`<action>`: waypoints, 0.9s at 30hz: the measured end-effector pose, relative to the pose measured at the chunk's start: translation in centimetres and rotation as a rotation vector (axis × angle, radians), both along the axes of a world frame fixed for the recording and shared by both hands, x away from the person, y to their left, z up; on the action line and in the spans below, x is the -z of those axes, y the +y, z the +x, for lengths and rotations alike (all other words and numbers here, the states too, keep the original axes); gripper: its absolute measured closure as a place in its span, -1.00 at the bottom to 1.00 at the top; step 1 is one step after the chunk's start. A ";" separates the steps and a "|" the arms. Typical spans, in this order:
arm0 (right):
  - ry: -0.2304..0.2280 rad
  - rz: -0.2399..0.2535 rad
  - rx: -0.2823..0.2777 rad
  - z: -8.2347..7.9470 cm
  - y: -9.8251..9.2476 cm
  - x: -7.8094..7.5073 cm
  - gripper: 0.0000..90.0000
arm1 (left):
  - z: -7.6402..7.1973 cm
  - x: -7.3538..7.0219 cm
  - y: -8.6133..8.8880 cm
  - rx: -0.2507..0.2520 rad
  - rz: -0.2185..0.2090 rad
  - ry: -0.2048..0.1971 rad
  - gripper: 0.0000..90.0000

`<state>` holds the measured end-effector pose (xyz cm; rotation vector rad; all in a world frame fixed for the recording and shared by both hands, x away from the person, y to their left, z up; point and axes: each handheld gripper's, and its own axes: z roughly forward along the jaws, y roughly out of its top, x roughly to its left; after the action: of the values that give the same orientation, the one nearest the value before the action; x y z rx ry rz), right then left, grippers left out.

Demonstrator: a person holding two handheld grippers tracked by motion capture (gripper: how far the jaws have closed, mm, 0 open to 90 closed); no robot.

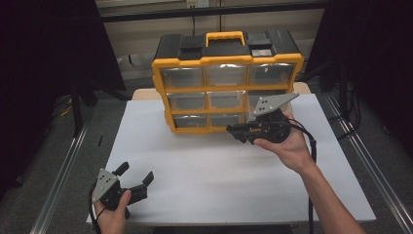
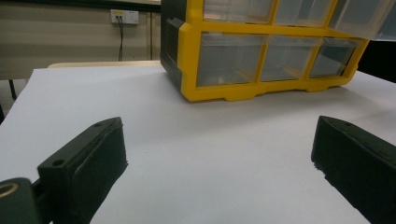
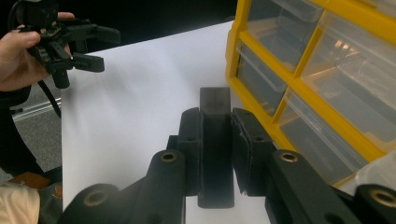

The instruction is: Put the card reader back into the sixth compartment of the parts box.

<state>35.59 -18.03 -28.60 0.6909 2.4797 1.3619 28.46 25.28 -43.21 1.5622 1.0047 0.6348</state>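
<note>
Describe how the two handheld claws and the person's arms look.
Both the left claw and the right claw are black, two-jawed tools with blocky rectangular jaws and brass-ringed screw holes. Each carries a grey three-cornered plate dotted with small holes on top and trails a black cable. The forearms are bare, with no sleeves in view.

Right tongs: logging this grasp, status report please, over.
Right tongs shut on small black block, beside the yellow drawer organizer. Left tongs open, empty, low over white table. Nothing in the way.

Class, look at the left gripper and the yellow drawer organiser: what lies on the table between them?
Nothing: in the left gripper view, bare white tabletop runs from the open left gripper to the organiser.
</note>
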 end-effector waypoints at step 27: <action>-0.054 -0.020 0.065 1.3 -1.2 -4.1 0.65 | 0.0 0.0 0.0 0.008 0.004 -0.004 -0.93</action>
<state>36.93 -19.24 -24.54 0.7147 2.4045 1.3127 28.46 25.24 -43.17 1.5673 0.9940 0.6348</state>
